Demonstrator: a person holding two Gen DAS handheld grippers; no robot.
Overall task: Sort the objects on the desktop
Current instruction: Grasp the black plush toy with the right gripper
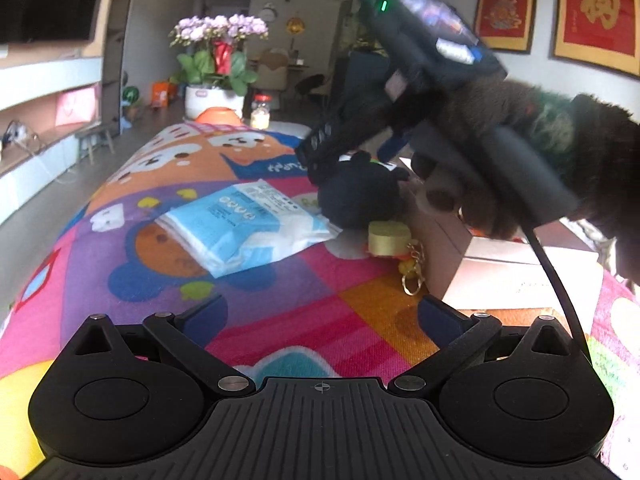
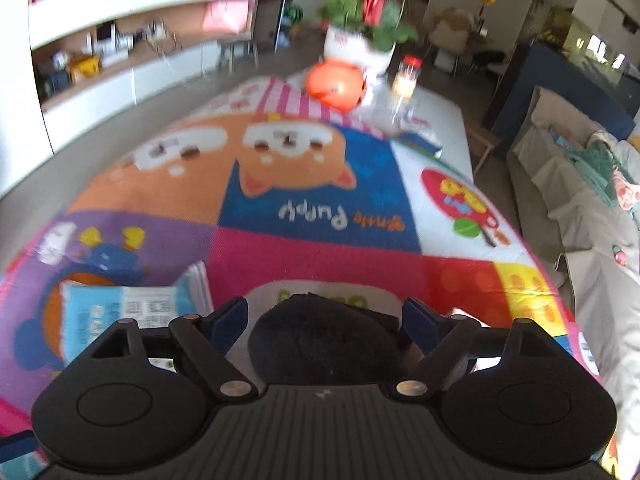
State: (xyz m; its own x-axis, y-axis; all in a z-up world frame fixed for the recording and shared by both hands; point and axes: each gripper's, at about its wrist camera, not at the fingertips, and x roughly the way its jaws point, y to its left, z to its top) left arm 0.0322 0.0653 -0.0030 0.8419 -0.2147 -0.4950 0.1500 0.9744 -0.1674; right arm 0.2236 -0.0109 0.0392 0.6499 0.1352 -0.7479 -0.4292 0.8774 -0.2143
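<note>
While both claws gape, right claw [image 2: 325, 322] straddles one dark plush [image 2: 324, 344]; left claw [image 1: 320, 316] empty.

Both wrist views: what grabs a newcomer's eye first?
The loud cartoon play mat covering the whole table, with an orange puppy face at its far end. Next, the black plush toy sitting between the open fingers of the right gripper, with the blue-and-white tissue pack lying flat on the mat to its left. The left gripper is open over bare mat.

Cartoon-print tablecloth [image 1: 280, 320] bearing tissue pack [image 1: 244, 228], black plush toy [image 1: 360, 196] (beside it), yellow keychain [image 1: 390, 238], box [image 1: 520, 276].
</note>
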